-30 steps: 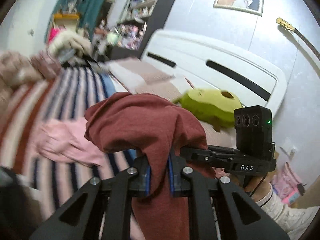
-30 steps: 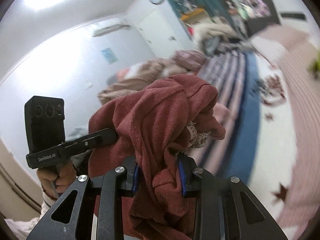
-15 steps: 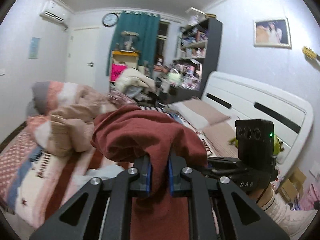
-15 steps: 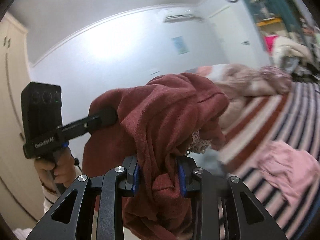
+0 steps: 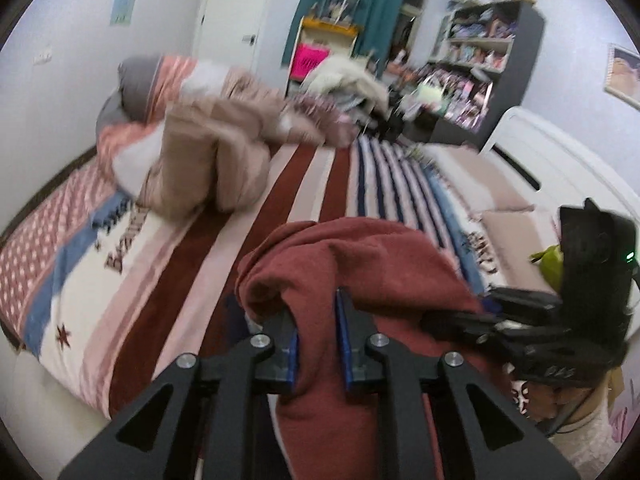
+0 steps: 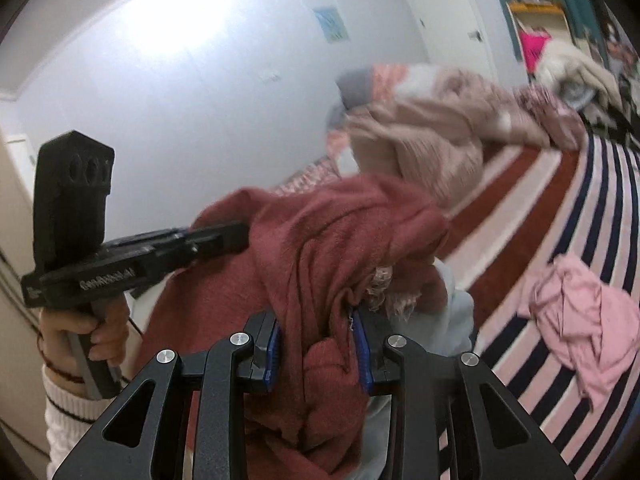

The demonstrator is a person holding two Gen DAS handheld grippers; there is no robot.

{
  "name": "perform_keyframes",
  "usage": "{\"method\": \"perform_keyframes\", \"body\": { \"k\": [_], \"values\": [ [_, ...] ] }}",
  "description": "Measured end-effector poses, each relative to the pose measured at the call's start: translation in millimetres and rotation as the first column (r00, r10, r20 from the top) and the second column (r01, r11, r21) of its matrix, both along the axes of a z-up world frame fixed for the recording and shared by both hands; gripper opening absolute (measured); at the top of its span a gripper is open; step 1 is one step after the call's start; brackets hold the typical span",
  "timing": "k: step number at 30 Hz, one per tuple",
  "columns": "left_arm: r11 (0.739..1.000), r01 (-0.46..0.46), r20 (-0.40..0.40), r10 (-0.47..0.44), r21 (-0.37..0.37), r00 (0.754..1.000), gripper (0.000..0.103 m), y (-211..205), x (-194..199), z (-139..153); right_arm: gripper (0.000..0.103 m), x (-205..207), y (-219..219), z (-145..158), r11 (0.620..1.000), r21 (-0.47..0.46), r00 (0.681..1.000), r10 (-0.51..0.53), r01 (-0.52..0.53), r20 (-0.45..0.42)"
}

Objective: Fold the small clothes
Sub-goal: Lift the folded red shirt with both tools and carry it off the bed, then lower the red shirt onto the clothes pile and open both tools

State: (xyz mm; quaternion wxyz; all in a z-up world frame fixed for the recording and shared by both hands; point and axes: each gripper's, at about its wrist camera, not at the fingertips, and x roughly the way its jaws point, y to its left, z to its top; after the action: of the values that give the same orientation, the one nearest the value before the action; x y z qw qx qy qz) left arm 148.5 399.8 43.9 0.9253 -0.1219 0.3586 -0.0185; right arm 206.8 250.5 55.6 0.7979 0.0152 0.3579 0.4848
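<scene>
A dark red garment (image 5: pixel 352 264) is shown held above the bed (image 5: pixel 180 280), bunched between both tools. The left gripper (image 5: pixel 316 344) has cloth between its blue pads, and its jaws are opening, though the fabric is not yet freed. The right gripper (image 6: pixel 318 354) is clamped on a thicker gather of the same garment (image 6: pixel 320 248), where a lace trim (image 6: pixel 384 288) is exposed. The two-point hold is judged to serve carrying the piece over the bed's free striped middle for spreading. A pink garment (image 6: pixel 584 320) is seen lying on the striped cover, near its right edge in the right view. A crumpled quilt (image 5: pixel 208 152) is heaped at the far left; shelves (image 5: pixel 480 64) and a teal curtain (image 5: pixel 360 0) line the far wall.
</scene>
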Motion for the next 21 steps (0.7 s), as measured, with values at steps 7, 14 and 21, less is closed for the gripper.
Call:
{"method": "perform_keyframes", "body": {
  "k": [7, 14, 21],
  "values": [
    [0.998, -0.025, -0.020, 0.023, -0.057, 1.000, 0.031, 14.1, 6.7, -29.4, 0.033, 14.9, 4.1, -24.2, 0.997, -0.074, 0.999, -0.018, 0.015, -0.036],
    [0.999, -0.006, 0.076, 0.009, -0.038, 0.997, 0.065, 5.2, -23.3, 4.2, 0.051, 13.3, 2.0, -18.8, 0.997, -0.072, 1.000, -0.006, 0.005, -0.020],
    [0.999, -0.015, 0.160, 0.007, 0.047, 0.987, 0.079, -27.5, -80.0, 28.1, 0.067, 3.9, 0.8, -10.3, 0.993, -0.092, 0.997, 0.074, -0.073, 0.012]
  ]
}}
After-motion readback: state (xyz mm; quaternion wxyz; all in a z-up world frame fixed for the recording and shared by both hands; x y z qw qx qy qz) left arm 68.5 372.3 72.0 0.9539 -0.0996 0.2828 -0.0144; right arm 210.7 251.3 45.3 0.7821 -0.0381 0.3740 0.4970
